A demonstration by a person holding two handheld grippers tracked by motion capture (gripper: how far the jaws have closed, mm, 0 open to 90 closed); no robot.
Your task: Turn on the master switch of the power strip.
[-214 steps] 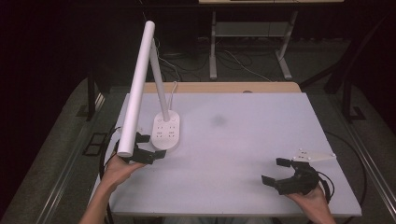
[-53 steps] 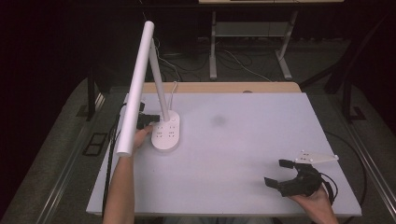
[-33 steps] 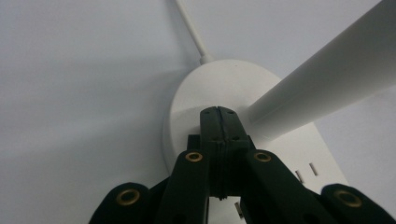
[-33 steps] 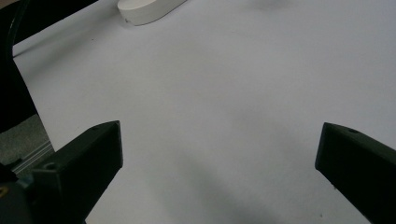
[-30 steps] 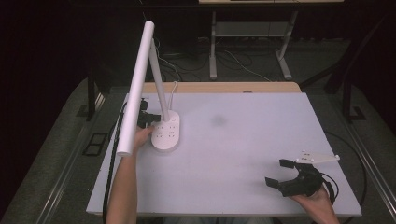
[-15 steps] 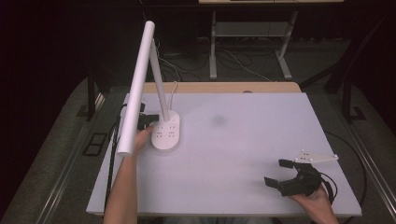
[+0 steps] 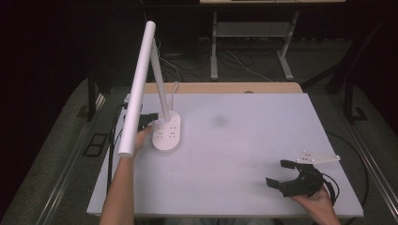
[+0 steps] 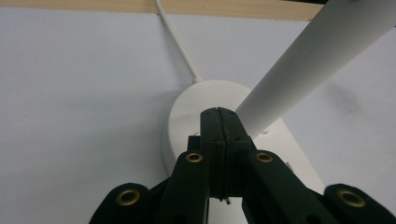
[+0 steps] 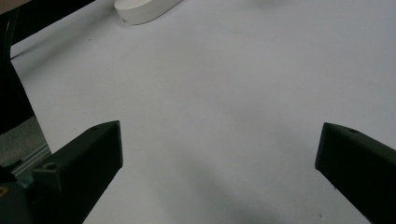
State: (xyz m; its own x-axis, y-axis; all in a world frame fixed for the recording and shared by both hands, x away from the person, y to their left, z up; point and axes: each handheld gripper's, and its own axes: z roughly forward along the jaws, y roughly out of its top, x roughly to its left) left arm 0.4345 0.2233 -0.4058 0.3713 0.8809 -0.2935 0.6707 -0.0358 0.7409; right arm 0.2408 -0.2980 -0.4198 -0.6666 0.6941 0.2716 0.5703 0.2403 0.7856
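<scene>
Since seven seconds ago the left gripper (image 7: 146, 119) has moved from the worktop's (image 7: 244, 154) near-left edge up to the desk lamp's base (image 7: 167, 133); over the last half second little has changed. Its jaws are pressed together with nothing between them, their tips just over the base's rim beside the lamp's stem (image 8: 299, 70). The lamp stands at the worktop's left; its long white light bar (image 7: 138, 89) slants from high at the far end down toward the person. The right gripper (image 7: 286, 176) rests at the near right, jaws spread wide.
</scene>
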